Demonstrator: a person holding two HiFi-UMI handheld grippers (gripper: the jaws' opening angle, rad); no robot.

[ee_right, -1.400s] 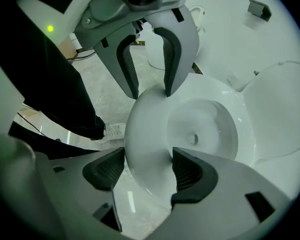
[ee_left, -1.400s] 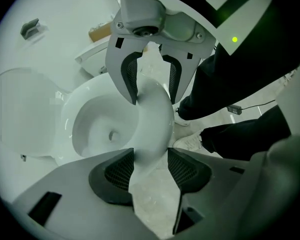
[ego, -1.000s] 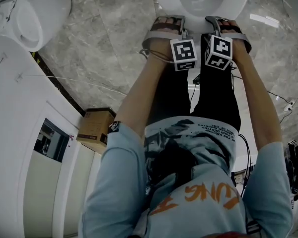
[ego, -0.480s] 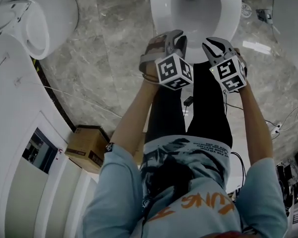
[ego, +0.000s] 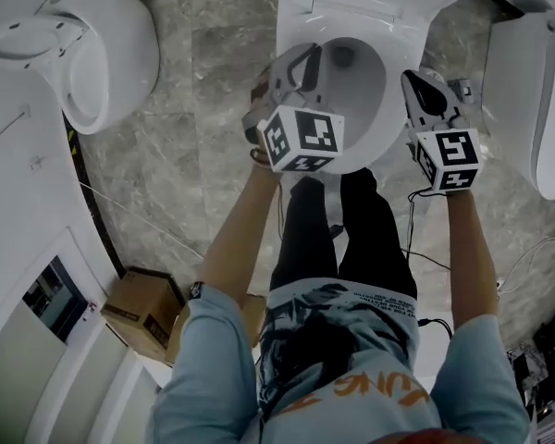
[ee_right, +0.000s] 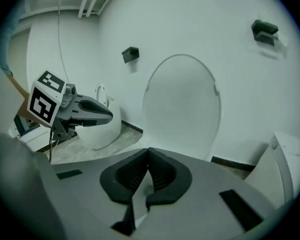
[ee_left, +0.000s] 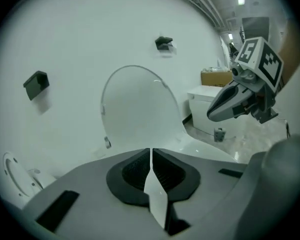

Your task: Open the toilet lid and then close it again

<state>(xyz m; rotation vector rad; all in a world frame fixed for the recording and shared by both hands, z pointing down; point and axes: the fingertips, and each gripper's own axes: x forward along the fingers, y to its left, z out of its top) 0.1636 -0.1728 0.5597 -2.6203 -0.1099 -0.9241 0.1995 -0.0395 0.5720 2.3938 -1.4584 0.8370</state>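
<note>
The white toilet (ego: 365, 146) stands in front of me with its bowl uncovered. Its lid (ee_left: 135, 109) stands upright against the wall, also plain in the right gripper view (ee_right: 182, 104). My left gripper (ego: 305, 58) hovers over the bowl's left rim and my right gripper (ego: 424, 86) over its right rim; neither touches the toilet. The left gripper (ee_left: 151, 156) and the right gripper (ee_right: 148, 156) have just been closing and are shut, pads together with nothing between them. Each gripper view also shows the other: the right gripper (ee_left: 240, 96) and the left gripper (ee_right: 85, 111).
A second white fixture (ego: 83, 44) stands on the grey marble floor to the left and another (ego: 527, 91) to the right. A cardboard box (ego: 143, 313) sits at lower left. Cables (ego: 425, 257) trail by the person's legs.
Both grippers have lifted off the bowl's front edge, rolled and spread apart to either side of the bowl. Their jaws have closed. More of the bowl and lid has come into view.
</note>
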